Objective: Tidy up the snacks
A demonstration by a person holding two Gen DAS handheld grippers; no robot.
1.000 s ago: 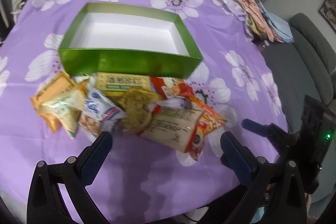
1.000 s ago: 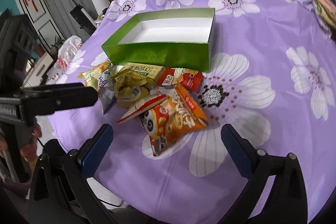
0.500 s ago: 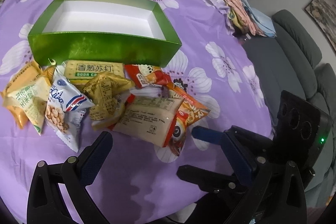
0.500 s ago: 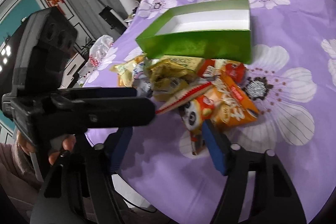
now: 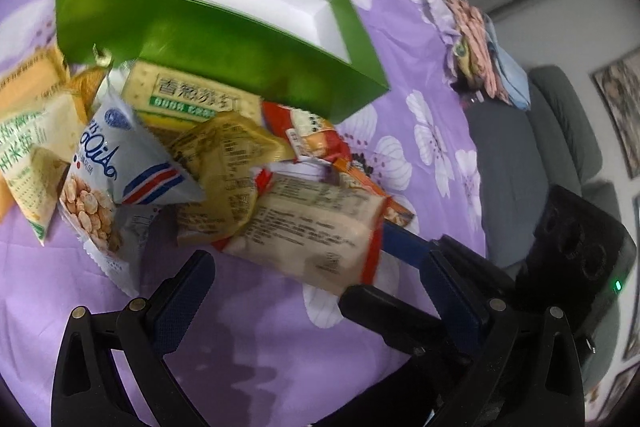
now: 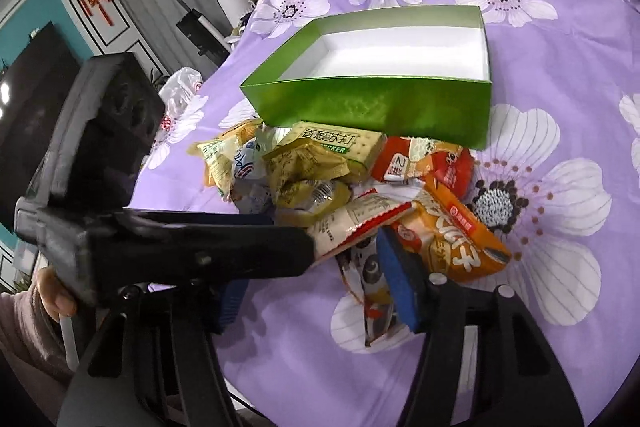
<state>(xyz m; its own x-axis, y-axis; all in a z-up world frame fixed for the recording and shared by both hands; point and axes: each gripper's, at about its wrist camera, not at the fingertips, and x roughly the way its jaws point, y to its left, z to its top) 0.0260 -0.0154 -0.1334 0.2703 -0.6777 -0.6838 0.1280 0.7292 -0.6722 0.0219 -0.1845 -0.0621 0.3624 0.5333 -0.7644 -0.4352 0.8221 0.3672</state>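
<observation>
Left gripper (image 5: 316, 291) released; right gripper (image 6: 320, 287) closing, unclear on what; snack pile (image 5: 224, 163) against green box (image 5: 208, 55).

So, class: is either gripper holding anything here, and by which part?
Nothing is gripped yet. The left gripper is open and empty. The right gripper has jaws closing around the beige packet at its red-edged end, not clearly pressing it.
</observation>
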